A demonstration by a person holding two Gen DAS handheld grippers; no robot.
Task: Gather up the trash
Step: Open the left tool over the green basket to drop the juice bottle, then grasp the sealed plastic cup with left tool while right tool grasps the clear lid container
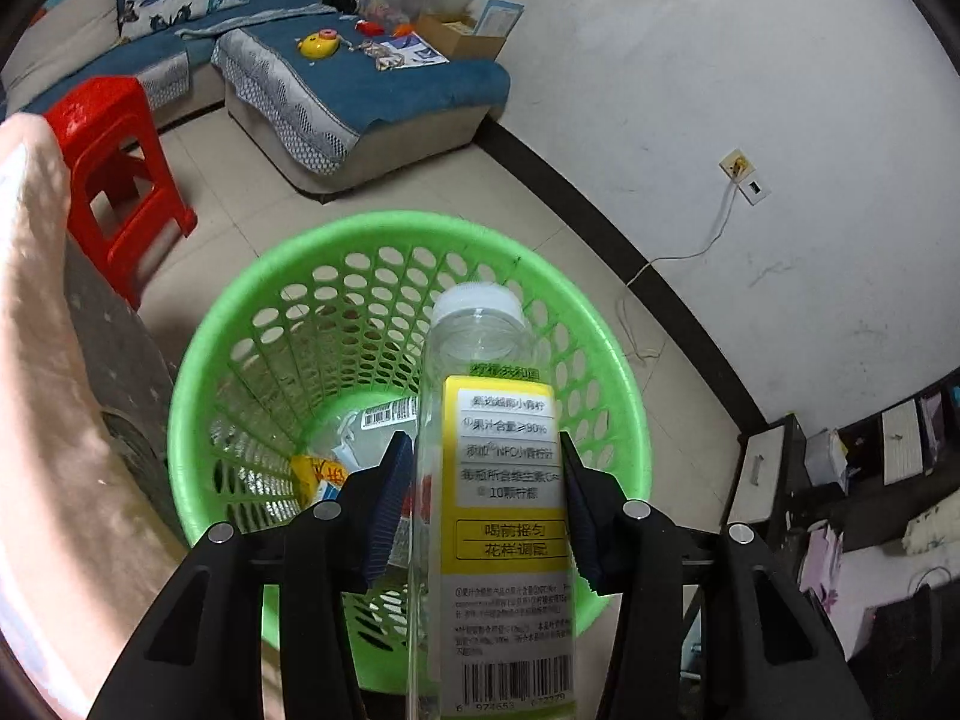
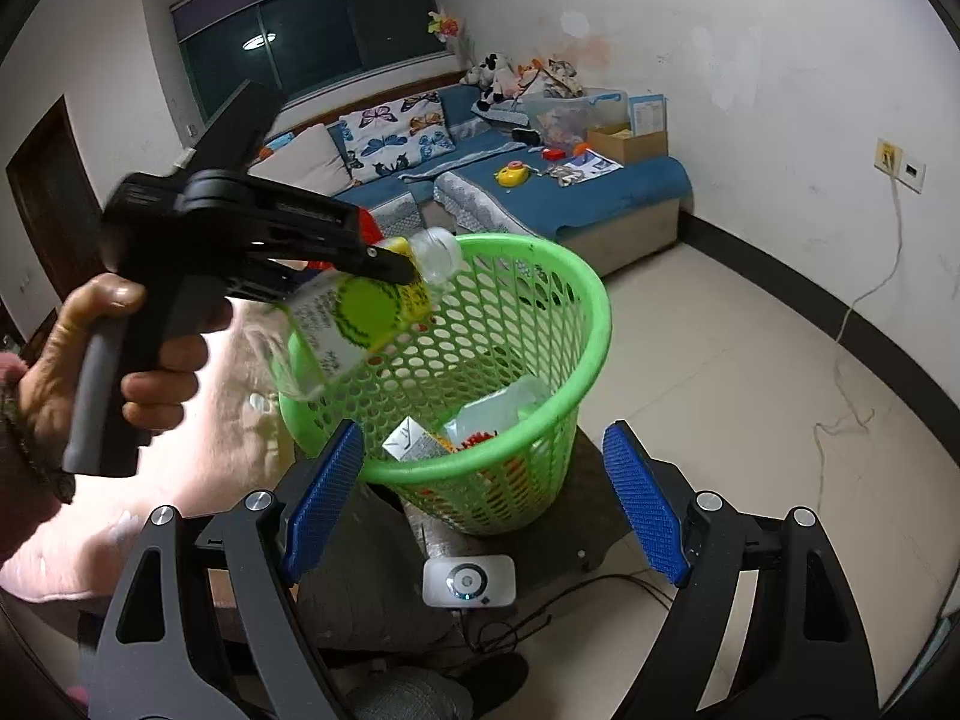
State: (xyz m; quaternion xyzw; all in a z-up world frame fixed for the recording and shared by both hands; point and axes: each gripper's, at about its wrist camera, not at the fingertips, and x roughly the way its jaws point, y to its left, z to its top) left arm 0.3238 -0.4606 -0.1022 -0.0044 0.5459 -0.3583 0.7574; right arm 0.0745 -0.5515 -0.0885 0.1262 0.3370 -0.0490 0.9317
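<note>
Left gripper (image 1: 486, 462): you have it clenched on the bottle (image 1: 498, 480), both ribbed pads pressed against the labelled middle of the body, one on each side

Hold point: you grip across the yellow label, roughly mid-length, which looks like the stiffest stretch of the wall; the bare shoulder below the white cap (image 1: 477, 300) would likely flex more

Bottle, how it handles: it is clear plastic and looks empty, so judge it light and easy to swing; the thin wall can dent and the smooth label can slide under the pads, so moderate pressure should do

Bottle, position: from the left wrist view it points cap-forward over the mouth of the green basket (image 1: 624, 420); from the right wrist view it hangs tilted, cap end above the near rim and base end angled down outside it

Release judgement: you probably want the whole body inside the rim line before you let go, since a light bottle can bounce off the plastic edge

Basket contents: wrappers and a clear packet already lie at the bottom, with room left above them

Right gripper (image 2: 483, 501): you hold it spread wide and carrying nothing, its blue pads (image 2: 324, 498) framing the basket from the near side, apart from it

Your left hand (image 2: 90, 360): it wraps the handle of the left tool, seen from the right wrist view

Surroundings: a red stool (image 1: 114, 180) and a blue sofa (image 1: 372, 90) stand well behind the basket, and a small white device (image 2: 468, 581) lies on the floor near its foot
</note>
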